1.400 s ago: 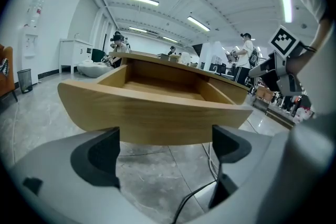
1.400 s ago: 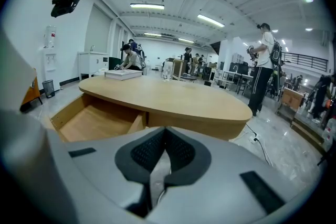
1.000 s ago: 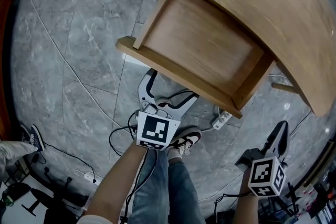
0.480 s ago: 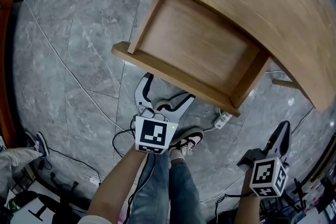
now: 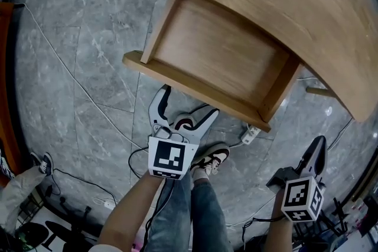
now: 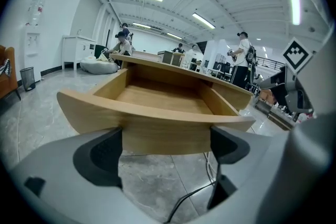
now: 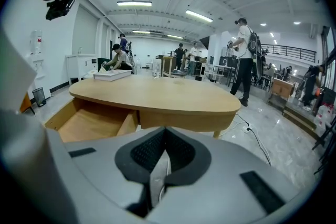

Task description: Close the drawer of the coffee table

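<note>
Facing the open drawer [image 5: 218, 53], pulled well out from under the bench [image 5: 283, 3], we hold the left claw [image 5: 189, 103] spread close before its front panel [image 6: 157, 113], right claw [image 5: 319, 142] pressed together, idle. A square, centred, steady push should avoid jamming.

One wooden coffee table [image 5: 283, 15] has one drawer [image 5: 218, 56], which stands open. Two handheld grippers are in front of the table: the left gripper [image 5: 189, 102] and the right gripper [image 5: 319, 141]. One white power strip [image 5: 250, 134] lies on the floor below the table's near edge. One book [image 7: 111, 75] rests on the table's far end. At least four people [image 7: 242, 55] are beyond the table.
</note>
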### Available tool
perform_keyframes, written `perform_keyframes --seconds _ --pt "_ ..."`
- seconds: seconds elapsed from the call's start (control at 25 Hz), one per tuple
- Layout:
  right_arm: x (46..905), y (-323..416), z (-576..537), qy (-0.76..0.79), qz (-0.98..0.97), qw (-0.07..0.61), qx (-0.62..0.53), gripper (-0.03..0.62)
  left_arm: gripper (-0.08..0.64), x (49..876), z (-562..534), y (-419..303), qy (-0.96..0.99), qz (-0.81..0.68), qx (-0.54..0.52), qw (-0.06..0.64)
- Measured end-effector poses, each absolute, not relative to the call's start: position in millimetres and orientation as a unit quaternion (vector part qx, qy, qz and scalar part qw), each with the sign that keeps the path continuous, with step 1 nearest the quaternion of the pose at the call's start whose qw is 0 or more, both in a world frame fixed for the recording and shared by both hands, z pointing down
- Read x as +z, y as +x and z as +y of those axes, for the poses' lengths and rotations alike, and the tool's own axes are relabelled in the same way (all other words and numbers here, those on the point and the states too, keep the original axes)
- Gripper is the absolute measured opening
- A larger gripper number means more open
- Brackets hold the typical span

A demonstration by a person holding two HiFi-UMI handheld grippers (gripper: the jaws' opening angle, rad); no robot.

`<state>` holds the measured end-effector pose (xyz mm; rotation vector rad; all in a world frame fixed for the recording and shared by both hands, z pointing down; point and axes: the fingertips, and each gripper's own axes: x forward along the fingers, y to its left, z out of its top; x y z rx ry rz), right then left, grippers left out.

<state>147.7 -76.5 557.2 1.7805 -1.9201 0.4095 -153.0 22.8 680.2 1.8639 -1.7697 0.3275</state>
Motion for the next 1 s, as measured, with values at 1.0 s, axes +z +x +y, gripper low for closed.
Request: perform_keyframes --seconds 1.0 --pt "543.9 147.7 -91.9 0.684 -0.672 0.23 0.166 0.0 0.523 642.5 -38.3 -168.9 0.696 -0.667 0.11 0.243"
